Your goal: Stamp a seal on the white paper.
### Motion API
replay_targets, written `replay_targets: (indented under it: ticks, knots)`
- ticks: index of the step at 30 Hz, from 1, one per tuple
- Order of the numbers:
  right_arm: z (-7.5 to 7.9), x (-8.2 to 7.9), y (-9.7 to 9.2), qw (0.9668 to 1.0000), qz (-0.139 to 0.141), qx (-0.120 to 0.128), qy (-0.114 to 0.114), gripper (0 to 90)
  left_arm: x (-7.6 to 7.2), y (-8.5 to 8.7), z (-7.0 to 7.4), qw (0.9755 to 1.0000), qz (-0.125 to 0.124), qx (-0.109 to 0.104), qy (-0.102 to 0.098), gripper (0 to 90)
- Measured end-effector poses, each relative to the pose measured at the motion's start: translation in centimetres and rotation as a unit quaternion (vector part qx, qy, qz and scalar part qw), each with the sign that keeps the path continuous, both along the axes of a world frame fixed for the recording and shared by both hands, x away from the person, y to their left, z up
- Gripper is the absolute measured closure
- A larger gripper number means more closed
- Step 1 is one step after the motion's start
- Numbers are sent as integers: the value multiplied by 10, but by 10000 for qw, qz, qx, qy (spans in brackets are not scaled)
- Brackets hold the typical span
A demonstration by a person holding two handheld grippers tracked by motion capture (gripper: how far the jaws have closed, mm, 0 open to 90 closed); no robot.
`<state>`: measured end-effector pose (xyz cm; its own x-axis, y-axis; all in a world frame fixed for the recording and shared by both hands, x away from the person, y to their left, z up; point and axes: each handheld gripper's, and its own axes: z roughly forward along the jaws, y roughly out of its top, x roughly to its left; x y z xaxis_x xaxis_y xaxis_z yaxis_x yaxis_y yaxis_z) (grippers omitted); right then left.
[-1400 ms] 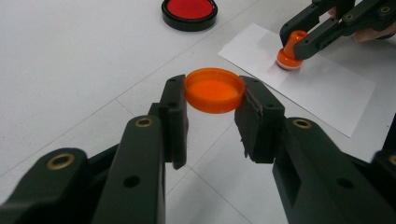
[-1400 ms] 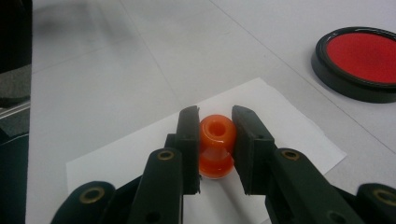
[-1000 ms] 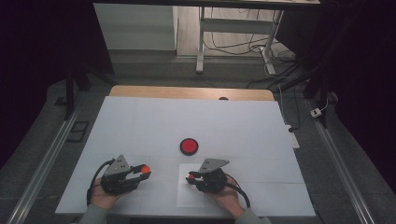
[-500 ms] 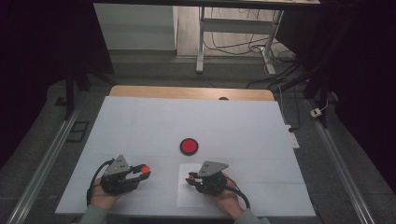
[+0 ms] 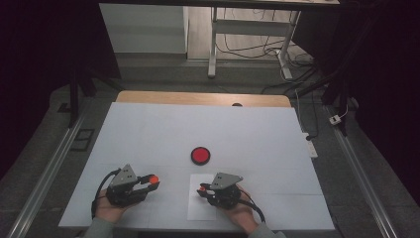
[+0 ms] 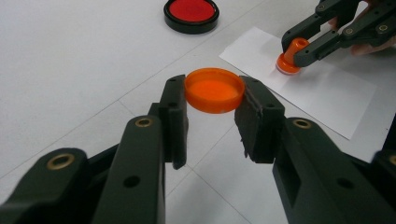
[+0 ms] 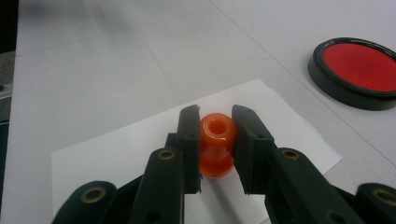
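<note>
My left gripper [image 6: 210,100] is black with brass-coloured rivets and clamps a plain orange cap [image 6: 214,90]. My right gripper [image 7: 215,126], equally black, pinches an orange stamp [image 7: 216,144] on a white paper sheet [image 7: 116,158]. Beyond that sheet sits a red ink pad [image 5: 200,155] rimmed in black, on the pale white table [image 5: 247,129].

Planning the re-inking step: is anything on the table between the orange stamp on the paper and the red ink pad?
Nothing visible: bare white table lies between the small orange plastic stamp, held on the white paper sheet, and the round black-rimmed red ink pad.
</note>
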<state>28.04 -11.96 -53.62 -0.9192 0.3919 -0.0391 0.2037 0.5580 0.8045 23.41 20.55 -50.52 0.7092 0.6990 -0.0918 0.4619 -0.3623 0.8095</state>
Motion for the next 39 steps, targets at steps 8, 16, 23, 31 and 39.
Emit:
replay_targets:
  ticks: [8,16,23,31,39]
  knots:
    - [0,1,0,10000,-1,45,33,734,0,0,0,10000,8,-8,-3,646]
    - [0,1,-1,10000,9,45,52,734,0,0,0,10000,6,-7,-8,646]
    - [0,1,-1,10000,-13,30,48,734,0,0,0,10000,10,-7,-8,646]
    - [0,3,-3,9998,60,133,169,729,1,1,0,10000,28,-4,-19,646]
    - [16,6,-12,9978,28,635,200,729,1,2,1,10000,28,-4,-25,646]
